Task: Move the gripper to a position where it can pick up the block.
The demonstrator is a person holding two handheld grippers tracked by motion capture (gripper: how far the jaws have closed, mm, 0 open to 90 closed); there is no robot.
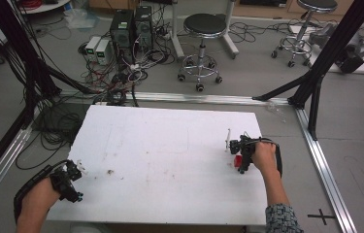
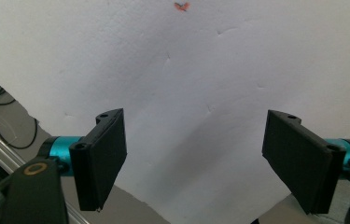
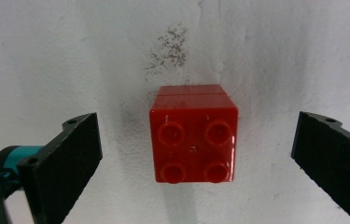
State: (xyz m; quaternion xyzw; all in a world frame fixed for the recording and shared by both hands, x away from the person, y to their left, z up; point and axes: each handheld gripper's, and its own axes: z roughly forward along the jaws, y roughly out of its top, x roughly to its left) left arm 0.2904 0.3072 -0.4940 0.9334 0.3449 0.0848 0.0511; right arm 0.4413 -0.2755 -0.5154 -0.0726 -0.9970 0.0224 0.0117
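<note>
A red brick point(image 3: 193, 134) sits studs-up on the white tabletop point(image 1: 170, 160), directly beneath the right gripper point(image 3: 196, 154), centred between its spread jaws and untouched. The left gripper point(image 2: 196, 158), also spread and empty, is held well apart at the tabletop's near-left corner. From the high view, the brick point(image 1: 238, 160) is half hidden by the gripper.

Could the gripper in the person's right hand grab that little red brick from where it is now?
Probably yes. The right gripper hangs over the red brick with its jaws wide apart on either side, and nothing lies between them on the white board.
</note>
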